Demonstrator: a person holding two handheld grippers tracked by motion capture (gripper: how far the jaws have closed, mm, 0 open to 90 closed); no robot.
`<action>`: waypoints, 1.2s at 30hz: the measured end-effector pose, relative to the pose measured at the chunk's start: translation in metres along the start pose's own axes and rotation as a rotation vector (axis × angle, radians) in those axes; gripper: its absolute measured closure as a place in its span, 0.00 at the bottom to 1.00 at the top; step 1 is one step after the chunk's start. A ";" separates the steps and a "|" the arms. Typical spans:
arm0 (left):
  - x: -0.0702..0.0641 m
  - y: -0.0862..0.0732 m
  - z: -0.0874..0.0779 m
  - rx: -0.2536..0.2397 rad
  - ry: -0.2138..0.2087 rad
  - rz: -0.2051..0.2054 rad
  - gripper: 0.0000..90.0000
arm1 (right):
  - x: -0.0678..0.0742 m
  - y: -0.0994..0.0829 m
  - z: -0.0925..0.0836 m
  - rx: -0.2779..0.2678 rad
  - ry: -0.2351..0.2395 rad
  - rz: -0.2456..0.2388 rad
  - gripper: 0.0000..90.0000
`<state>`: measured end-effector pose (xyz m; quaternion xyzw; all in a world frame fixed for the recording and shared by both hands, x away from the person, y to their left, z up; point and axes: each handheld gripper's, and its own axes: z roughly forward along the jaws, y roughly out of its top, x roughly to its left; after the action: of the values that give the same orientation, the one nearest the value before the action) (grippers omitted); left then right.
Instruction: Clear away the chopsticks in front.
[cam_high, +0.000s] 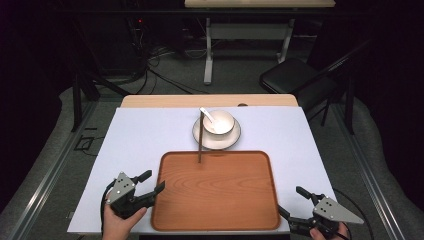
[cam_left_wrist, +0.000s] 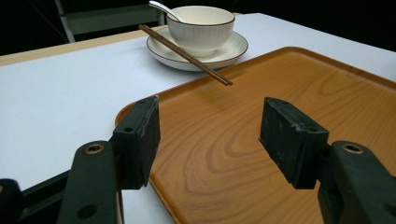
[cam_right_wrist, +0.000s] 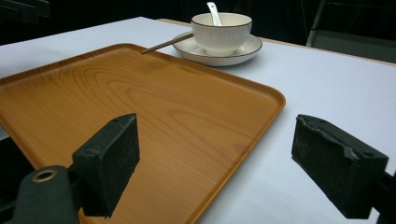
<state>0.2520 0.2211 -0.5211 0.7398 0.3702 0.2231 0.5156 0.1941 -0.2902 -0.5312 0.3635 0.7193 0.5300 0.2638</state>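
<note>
Two claws, both mine: left gripper (cam_high: 152, 181) gapes empty at the tray's (cam_high: 215, 220) near-left corner, right gripper (cam_high: 294, 203) gapes empty at its near-right corner. Bowl (cam_high: 218, 121) with spoon (cam_high: 207, 114) sits on a plate (cam_high: 216, 141) beyond the tray's far edge. Chopsticks (cam_high: 200, 137) lean off the plate over that edge.
</note>
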 end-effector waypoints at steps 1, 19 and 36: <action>0.000 0.000 0.000 0.001 0.001 -0.002 0.42 | 0.000 0.000 0.000 -0.001 -0.001 0.002 0.16; 0.009 0.001 0.006 0.012 0.006 -0.075 0.42 | 0.000 0.000 0.001 0.007 -0.001 0.016 0.16; 0.027 0.052 0.038 0.104 -0.004 -0.146 0.42 | 0.000 0.001 0.003 0.002 0.001 0.025 0.16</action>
<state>0.3120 0.2092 -0.4882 0.7370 0.4331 0.1641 0.4922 0.1967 -0.2888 -0.5315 0.3724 0.7152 0.5329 0.2564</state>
